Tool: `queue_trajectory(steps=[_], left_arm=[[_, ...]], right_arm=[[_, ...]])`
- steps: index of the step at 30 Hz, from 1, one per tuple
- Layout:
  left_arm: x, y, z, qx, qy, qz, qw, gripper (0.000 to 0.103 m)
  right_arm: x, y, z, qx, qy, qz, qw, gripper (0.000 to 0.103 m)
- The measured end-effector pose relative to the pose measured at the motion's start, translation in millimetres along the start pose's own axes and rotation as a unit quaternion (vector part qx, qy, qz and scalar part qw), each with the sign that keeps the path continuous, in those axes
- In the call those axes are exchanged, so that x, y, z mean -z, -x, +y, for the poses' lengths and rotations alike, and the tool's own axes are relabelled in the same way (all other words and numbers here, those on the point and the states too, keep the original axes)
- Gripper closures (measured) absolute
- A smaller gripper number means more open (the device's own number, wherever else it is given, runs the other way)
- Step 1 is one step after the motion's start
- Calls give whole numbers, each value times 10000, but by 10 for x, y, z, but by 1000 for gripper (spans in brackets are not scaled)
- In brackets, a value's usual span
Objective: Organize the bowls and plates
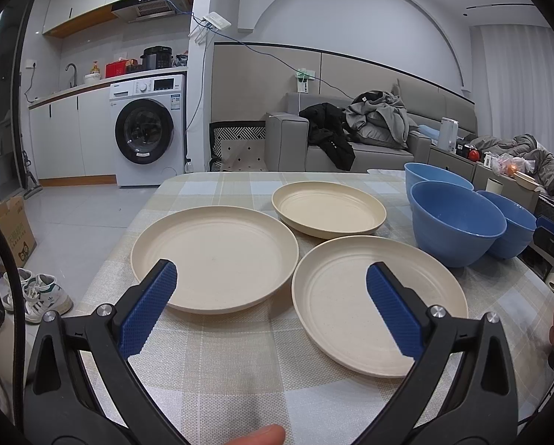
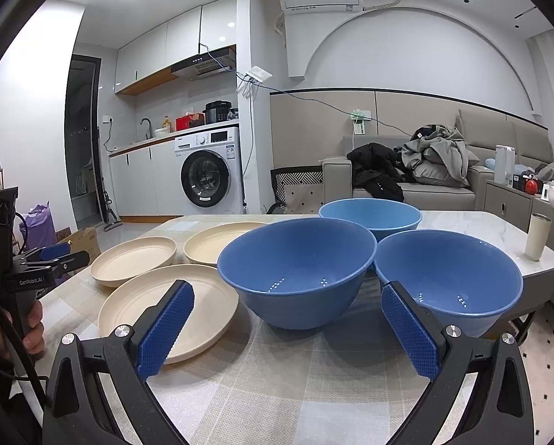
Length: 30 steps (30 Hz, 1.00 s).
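Then shown, upright and rims up on checked tablecloth (image 1: pixel 240 371): three cream plates (image 1: pixel 214 257) (image 1: pixel 329 209) (image 1: pixel 379 302) at left, three blue bowls (image 2: pixel 296 272) (image 2: pixel 448 278) (image 2: pixel 370 215) at right, none stacked; round, so no long axis. Left gripper (image 1: pixel 271 289) spread wide, empty, held low before the two nearer plates. Right gripper (image 2: pixel 287 309) likewise spread, empty, pointed at the nearest bowl. Beige cup (image 2: pixel 537 236) near table's right edge; washing machine (image 1: pixel 148 129) behind.

Matt speckled cream plates (image 1: pixel 217 256), smooth glossy blue plastic bowls (image 2: pixel 295 274), woven checked cloth table cover (image 1: pixel 240 363), knurled blue rubbery pads (image 1: pixel 149 311) on black plastic jaws, polished marble tabletop (image 2: pixel 473 222).
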State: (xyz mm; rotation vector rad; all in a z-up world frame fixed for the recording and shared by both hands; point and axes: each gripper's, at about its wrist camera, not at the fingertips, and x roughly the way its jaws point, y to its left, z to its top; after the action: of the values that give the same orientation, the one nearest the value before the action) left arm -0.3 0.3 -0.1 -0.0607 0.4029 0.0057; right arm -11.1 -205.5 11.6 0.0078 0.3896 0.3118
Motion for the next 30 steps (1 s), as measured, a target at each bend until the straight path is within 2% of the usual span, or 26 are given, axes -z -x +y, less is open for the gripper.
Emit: queue_trajectory(steps=[30], left_arm=[[-1,-4,0,1,6,20,10000,1]], right_arm=[[18,-13,28,-34,20,7,10000,0]])
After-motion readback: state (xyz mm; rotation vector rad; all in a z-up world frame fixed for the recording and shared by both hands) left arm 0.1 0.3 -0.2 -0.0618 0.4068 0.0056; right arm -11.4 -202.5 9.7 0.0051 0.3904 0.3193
